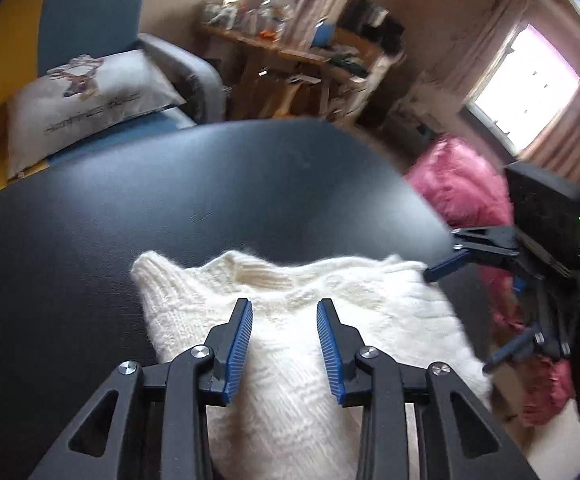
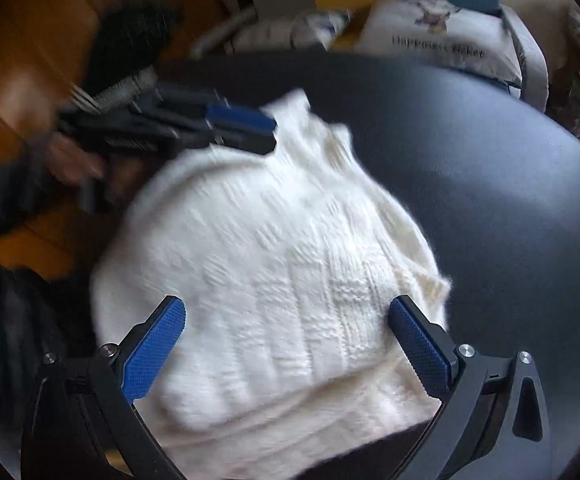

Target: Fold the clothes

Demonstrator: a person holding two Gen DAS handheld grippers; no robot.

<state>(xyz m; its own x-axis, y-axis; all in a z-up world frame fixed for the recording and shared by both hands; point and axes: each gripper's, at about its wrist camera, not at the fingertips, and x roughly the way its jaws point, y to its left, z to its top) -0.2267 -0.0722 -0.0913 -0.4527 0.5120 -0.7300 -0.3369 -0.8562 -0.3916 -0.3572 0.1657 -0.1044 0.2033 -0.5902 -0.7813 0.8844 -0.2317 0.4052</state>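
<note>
- A white knitted sweater [image 1: 290,344] lies folded on the dark round table [image 1: 170,200], at the near edge, with part of it hanging over toward the person.
- Its long axis runs from that near edge toward the middle of the table; the ribbed collar end [image 1: 250,272] points away, toward the blue armchair [image 1: 90,20] with the printed cushion [image 1: 86,96].
- The left gripper [image 1: 284,308] hovers over the sweater, its blue pads parted, nothing pinched between them.
- The right gripper [image 2: 286,316] stands wide apart over the folded lower end, both pads clear of the knit as far as I can see.
- A hand [image 2: 70,160] in a dark sleeve carries the left tool, though that part is blurred.
</note>
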